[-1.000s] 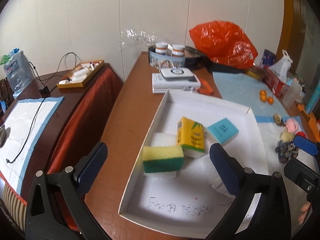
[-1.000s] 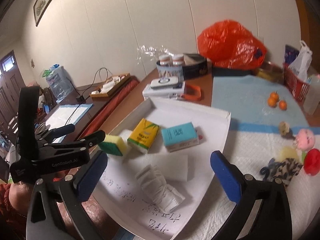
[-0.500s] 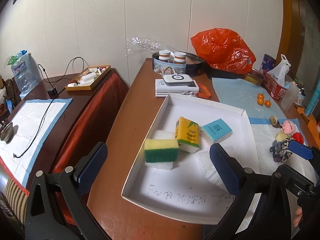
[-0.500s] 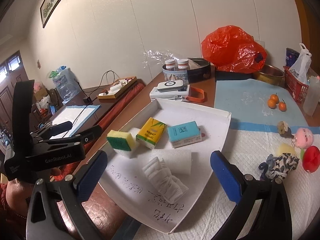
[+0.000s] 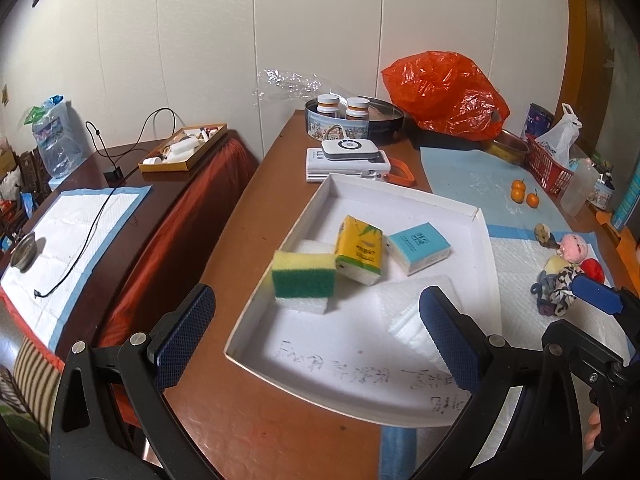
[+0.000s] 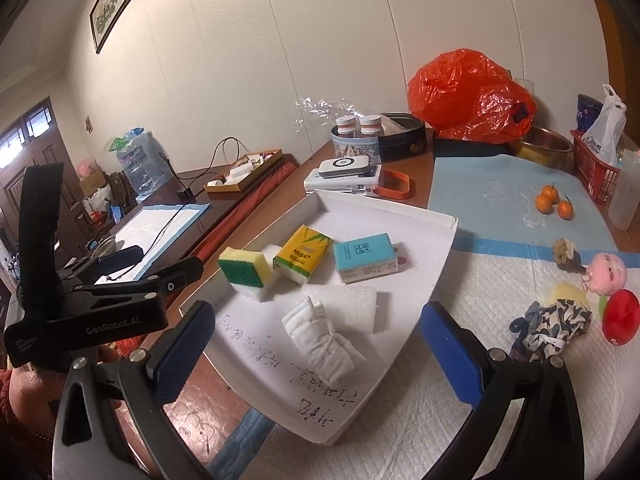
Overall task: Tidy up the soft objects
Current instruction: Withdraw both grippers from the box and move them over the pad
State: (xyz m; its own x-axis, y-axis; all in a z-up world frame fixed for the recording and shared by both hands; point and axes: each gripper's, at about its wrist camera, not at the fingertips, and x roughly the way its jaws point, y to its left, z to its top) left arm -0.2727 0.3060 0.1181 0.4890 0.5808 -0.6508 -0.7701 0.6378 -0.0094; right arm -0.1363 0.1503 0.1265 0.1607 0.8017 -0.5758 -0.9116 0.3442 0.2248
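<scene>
A white box lid tray (image 5: 486,240) (image 6: 442,268) holds a yellow-green sponge (image 5: 304,276) (image 6: 242,266), a yellow tissue pack (image 5: 359,249) (image 6: 303,253), a blue tissue pack (image 5: 418,247) (image 6: 365,257), white foam (image 6: 352,304) and a folded white cloth (image 6: 324,340) (image 5: 408,326). On the white pad to the right lie a patterned fabric piece (image 6: 554,326) (image 5: 554,294), a pink plush (image 6: 606,272) (image 5: 574,246), a red ball (image 6: 620,316) and a small brown toy (image 6: 566,254). My left gripper (image 5: 316,340) and my right gripper (image 6: 316,350) are open and empty, held back above the tray's near edge.
Behind the tray stand a white device stack (image 5: 348,160), a round tin with bottles (image 5: 344,118), an orange plastic bag (image 5: 444,92), small oranges (image 6: 552,200) and a red basket (image 6: 592,176). A second table (image 5: 120,184) with a cable stands to the left.
Both grippers have drawn back and risen from the tray, so it looks smaller and further off. The objects have not moved.
</scene>
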